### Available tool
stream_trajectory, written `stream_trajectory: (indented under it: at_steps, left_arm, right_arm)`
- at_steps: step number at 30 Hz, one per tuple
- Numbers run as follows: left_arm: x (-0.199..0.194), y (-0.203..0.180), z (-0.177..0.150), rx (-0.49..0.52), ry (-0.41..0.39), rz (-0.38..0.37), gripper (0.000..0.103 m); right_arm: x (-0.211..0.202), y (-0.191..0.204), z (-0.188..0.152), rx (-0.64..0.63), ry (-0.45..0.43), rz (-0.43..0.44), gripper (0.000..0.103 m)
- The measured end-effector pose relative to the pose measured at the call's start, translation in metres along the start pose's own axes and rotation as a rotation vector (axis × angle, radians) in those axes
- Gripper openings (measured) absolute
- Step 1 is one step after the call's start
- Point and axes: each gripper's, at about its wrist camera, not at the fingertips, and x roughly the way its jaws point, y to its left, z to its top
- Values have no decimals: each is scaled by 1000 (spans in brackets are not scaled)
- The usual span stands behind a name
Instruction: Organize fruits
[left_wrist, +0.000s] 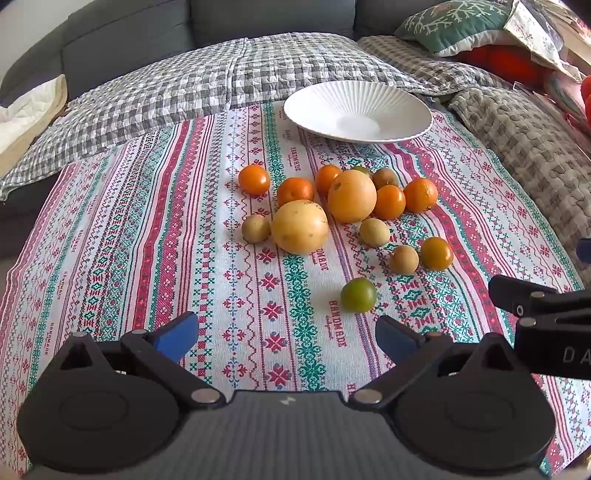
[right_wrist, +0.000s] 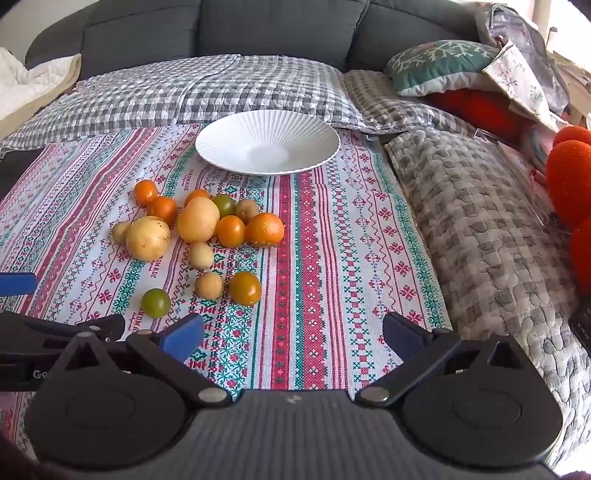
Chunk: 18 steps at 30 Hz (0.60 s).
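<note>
1. Both the left gripper (left_wrist: 286, 334) and the right gripper (right_wrist: 291, 334) are held with jaws spread wide and empty, above the patterned cloth (left_wrist: 147, 258).
2. The fruits (left_wrist: 351, 195) are scattered loose on the cloth, with the empty white plate (left_wrist: 321, 110) beyond them at 12 o'clock.
3. The green fruit (left_wrist: 358, 294), lying nearest at 1 o'clock from the left gripper, could be nudged and rolled away by an off-centre closure.
4. The large yellow fruit (left_wrist: 300, 227) may slip from the pads, being round and wide.
5. Neighbours in the touching cluster could be knocked apart.
</note>
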Motion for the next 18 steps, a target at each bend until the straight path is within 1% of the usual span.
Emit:
stream_trajectory:
  at_steps: [18]
  left_arm:
    - [1, 1, -1, -4, 0, 1, 93]
  right_arm:
    - [1, -1, -2, -1, 8, -1, 103]
